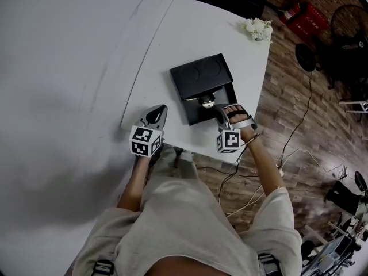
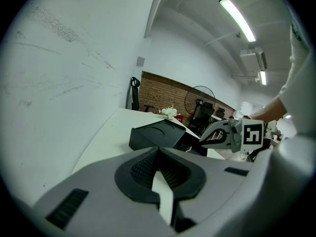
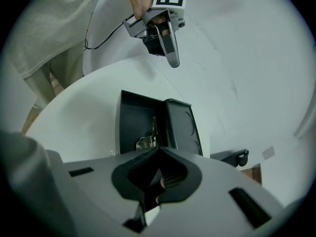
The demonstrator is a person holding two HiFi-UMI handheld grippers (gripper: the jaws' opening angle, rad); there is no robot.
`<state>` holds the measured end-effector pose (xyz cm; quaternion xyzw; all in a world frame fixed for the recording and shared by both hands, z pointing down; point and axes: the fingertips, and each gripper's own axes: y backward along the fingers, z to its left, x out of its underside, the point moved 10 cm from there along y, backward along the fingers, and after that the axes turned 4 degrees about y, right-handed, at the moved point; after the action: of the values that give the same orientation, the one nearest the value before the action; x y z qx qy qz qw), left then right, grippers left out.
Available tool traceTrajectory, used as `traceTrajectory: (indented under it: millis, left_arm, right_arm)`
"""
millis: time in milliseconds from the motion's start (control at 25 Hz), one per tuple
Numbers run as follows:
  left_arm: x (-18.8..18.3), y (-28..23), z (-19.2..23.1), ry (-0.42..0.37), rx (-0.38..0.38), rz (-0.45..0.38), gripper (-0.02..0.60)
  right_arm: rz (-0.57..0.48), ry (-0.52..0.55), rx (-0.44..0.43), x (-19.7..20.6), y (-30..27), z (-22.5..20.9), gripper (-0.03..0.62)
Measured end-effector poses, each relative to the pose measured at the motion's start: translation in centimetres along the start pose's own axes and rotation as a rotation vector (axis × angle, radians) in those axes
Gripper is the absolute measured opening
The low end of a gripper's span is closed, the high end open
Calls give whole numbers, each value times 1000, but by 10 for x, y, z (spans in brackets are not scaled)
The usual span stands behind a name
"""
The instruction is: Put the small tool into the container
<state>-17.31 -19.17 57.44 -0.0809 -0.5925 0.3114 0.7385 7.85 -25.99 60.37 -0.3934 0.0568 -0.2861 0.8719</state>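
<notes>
On the left, the left hand-held gripper (image 1: pixel 158 111) hovers over the near edge of the white surface (image 1: pixel 190 27), jaws clenched on nothing, well apart from the work. In the middle sits the flat black plastic container (image 1: pixel 201 73), its lid (image 3: pixel 181 127) lifted away from an open tray. The small silvery metal tool (image 1: pixel 207 101) lies inside that tray. On the right, the right hand-held gripper (image 3: pixel 158 152) hangs just over the tray's near rim, jaws clenched with nothing visible between them. The main risk is its tips, close to the tool's near end, catching the tool and dragging it out. A knock on the rim could also slide the light container towards the surface's edge.
</notes>
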Motion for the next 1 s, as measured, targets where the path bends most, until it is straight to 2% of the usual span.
traceTrajectory:
  millis: [120,280,480,640,1000]
  left_arm:
    - [-1,0,-3,-17,16,2,11]
    - [-5,-1,-7,-38,36,7,11]
    - [-11,-6,-15,-66,61,10,11]
    - [-20,-9,-21,-95,81,9,11]
    - [-40,-12,-34,-151,110,-9,11]
  right_arm:
    - [14,-73,-12,1,7,4,0]
    - [15,-237,-15,2,16,3,0]
    - [-5,-472,30,6,29,-2,0]
    - [-7,-619,55,13,39,-5,0]
    - [-40,-999,176,32,71,-7,0]
